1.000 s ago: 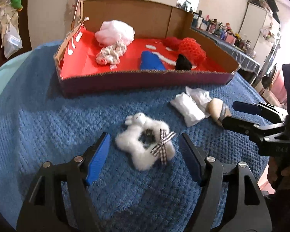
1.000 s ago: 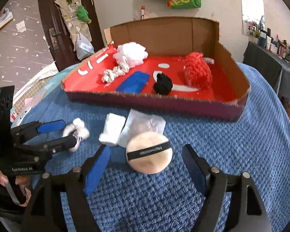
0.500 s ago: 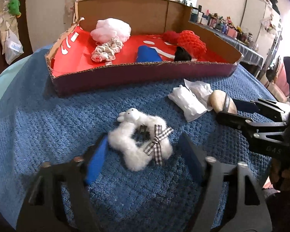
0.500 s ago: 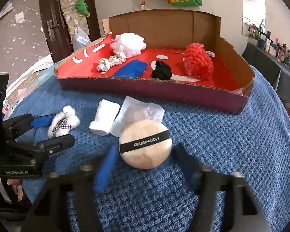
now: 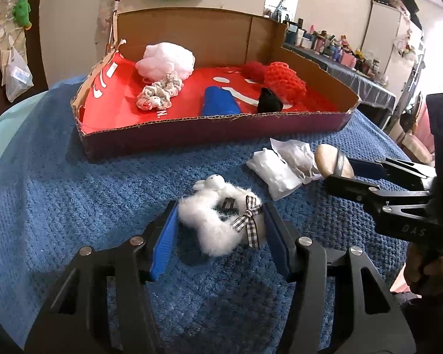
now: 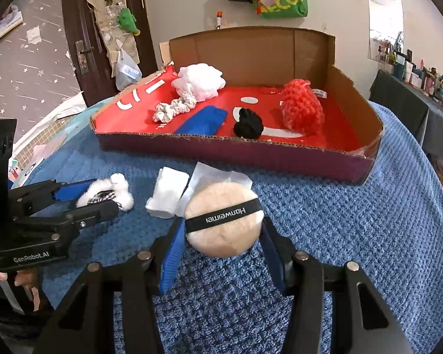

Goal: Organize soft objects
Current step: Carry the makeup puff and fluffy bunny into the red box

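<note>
My left gripper [image 5: 218,230] is shut on a white fluffy scrunchie [image 5: 212,215] with a checked bow, just above the blue towel. It also shows in the right wrist view [image 6: 103,196]. My right gripper [image 6: 221,236] is shut on a beige powder puff [image 6: 223,221] with a black band, seen edge-on in the left wrist view [image 5: 332,159]. A cardboard box [image 5: 209,131] with a red floor stands behind, holding a white pouf [image 5: 165,60], a crocheted scrunchie [image 5: 159,94], a blue cloth [image 5: 220,104], a black item [image 5: 268,103] and a red knitted piece [image 5: 285,81].
Two white packets [image 6: 168,196] lie on the blue towel [image 6: 354,236] between the two grippers, in front of the box. A cluttered shelf [image 5: 339,56] stands at the right. A door [image 6: 103,44] with hanging bags is behind on the left.
Both grippers moved forward and closed. The left one took hold of the fluffy scrunchie, the right one took hold of the powder puff.
</note>
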Tool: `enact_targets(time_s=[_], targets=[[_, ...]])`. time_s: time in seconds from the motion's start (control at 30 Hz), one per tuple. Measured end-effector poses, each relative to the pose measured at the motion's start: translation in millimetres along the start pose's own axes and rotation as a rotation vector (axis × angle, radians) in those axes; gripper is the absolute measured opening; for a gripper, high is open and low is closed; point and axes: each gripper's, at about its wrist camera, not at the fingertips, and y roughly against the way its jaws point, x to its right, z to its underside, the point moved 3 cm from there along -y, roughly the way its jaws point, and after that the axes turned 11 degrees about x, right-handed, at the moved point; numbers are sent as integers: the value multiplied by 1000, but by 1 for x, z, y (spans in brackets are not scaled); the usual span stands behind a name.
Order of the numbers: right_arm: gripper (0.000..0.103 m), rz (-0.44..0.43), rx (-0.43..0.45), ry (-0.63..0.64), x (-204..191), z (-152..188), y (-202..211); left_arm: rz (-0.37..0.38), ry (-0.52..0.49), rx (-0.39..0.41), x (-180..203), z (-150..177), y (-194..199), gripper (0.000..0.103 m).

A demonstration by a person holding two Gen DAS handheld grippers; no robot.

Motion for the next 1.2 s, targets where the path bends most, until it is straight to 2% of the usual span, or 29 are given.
enact_targets(time_s=[0.47, 0.63, 0.8, 0.9, 1.0, 1.07, 1.2], targets=[[54, -12, 18, -11, 1, -5, 4, 9, -5, 49, 1, -12, 12, 53], [54, -23, 32, -13, 1, -14, 8, 20, -19, 87, 3, -28, 15, 53], [54, -38, 76, 14, 2, -44, 10, 54, -31, 139, 2, -64, 6, 53], [54, -55, 89, 37, 4, -68, 3, 77, -70, 153, 2, -93, -14, 53], [54, -69, 68, 66, 9, -98, -18, 134, -105, 150, 1, -121, -39, 53], [54, -100, 44, 77, 11, -114, -32, 146, -135, 137, -1, -136, -56, 53], [54, -90, -27, 164, 19, -142, -64, 161, -215, 94, -2, -160, -91, 53]])
